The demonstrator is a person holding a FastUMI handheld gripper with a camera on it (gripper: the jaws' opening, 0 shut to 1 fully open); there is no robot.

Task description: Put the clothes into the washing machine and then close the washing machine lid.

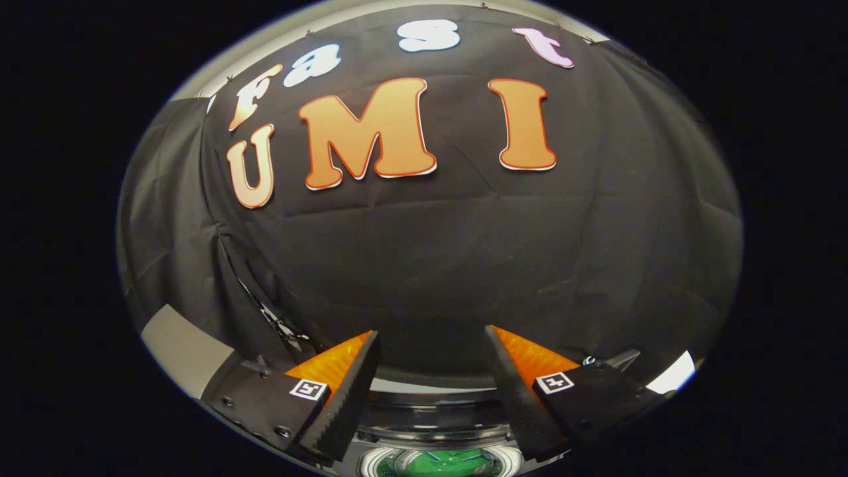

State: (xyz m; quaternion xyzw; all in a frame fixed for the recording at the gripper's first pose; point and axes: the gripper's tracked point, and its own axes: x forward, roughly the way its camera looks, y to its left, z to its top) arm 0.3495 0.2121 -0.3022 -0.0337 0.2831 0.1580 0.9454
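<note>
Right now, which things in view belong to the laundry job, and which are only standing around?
For the job:
- washing machine, below and between the fingers
- gripper, open, holding nothing

Not for the job:
- black cloth wall, beyond the fingers

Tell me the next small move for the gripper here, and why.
Probably tilt the gripper downward. Its fingers stand apart with nothing between them and aim mostly at the booth's black cloth wall, while the washing machine, with something green showing in its round opening, sits low between and below the fingers. Pitching down should bring the work into view.
</note>
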